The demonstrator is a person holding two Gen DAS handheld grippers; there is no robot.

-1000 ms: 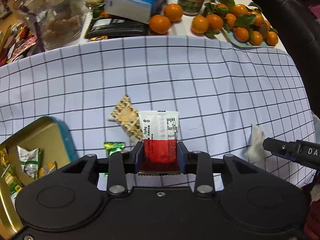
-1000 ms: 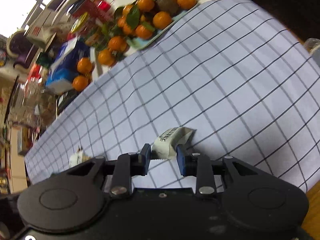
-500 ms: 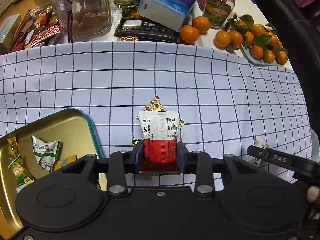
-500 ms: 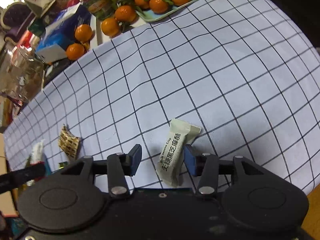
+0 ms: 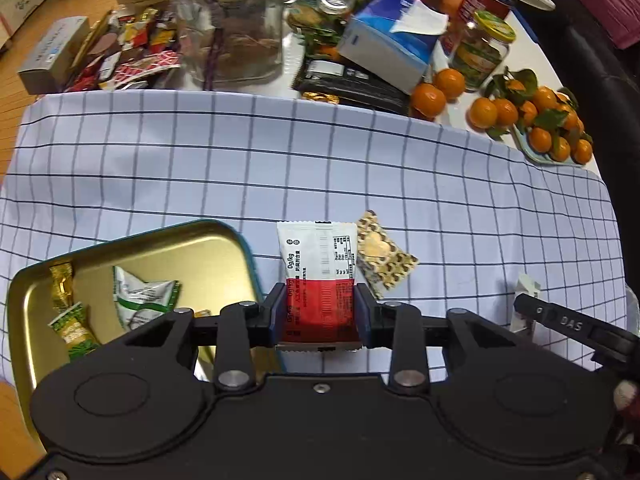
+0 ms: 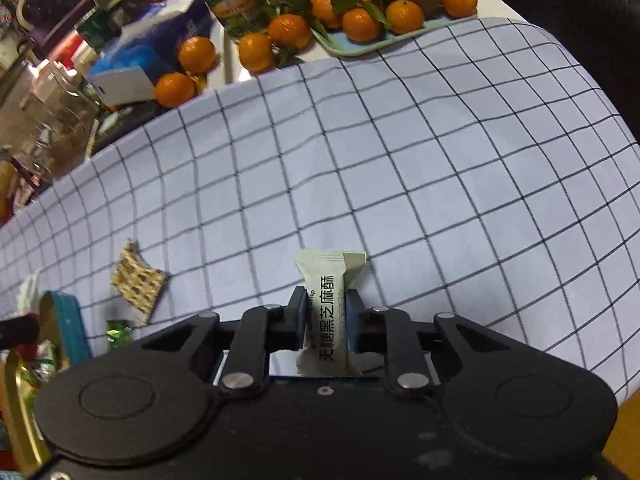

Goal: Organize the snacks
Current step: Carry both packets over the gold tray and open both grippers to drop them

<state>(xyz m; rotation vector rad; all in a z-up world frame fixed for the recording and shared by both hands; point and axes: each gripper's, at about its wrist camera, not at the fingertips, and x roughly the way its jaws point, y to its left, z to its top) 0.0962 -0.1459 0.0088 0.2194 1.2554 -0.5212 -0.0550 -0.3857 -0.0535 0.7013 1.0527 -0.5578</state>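
We grip one packet each: left gripper (image 5: pixel 320 312) clamps the red-white packet (image 5: pixel 318 272), right gripper (image 6: pixel 326 316) pinches the grey packet (image 6: pixel 326 312); three snacks (image 5: pixel 140 296) lie in the tin (image 5: pixel 224 236).

A lived-in home dining table: a blue-checked tablecloth (image 5: pixel 280 168) spread over it, with clutter crowding the far edge from 10 to 2 o'clock — a glass jar (image 5: pixel 232 28), a tissue box (image 5: pixel 388 48), loose mandarins (image 5: pixel 428 98), and a tray of leafy mandarins (image 6: pixel 384 36).
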